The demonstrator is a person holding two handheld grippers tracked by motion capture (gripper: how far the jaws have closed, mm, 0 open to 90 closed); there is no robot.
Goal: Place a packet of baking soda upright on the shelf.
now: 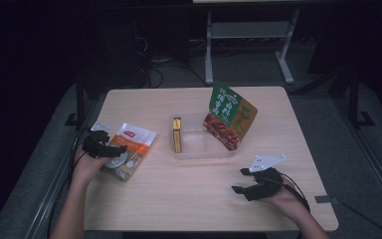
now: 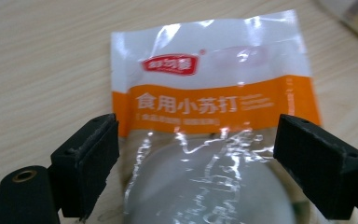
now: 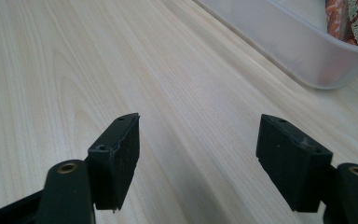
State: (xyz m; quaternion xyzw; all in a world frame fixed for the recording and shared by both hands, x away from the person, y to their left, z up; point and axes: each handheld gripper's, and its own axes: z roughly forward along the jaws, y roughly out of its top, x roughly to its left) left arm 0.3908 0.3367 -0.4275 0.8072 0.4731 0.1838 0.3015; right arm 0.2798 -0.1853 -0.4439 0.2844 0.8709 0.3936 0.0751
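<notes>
Left gripper view: your left gripper straddles the baking-soda pouch at frame centre, jaws spread, nothing pinched; binning remains.

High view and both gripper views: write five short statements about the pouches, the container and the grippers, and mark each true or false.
1. The left gripper is open, with the white-and-orange pouch lying between its jaws. True.
2. The right gripper grips the green-and-red pouch. False: it is open over bare table, holding nothing.
3. A yellow packet is inside the clear container. True.
4. The green-and-red pouch lies flat on the table beside the container. False: it leans up out of the container's right end.
5. The white-and-orange pouch is inside the container. False: it lies on the table to the container's left.
</notes>
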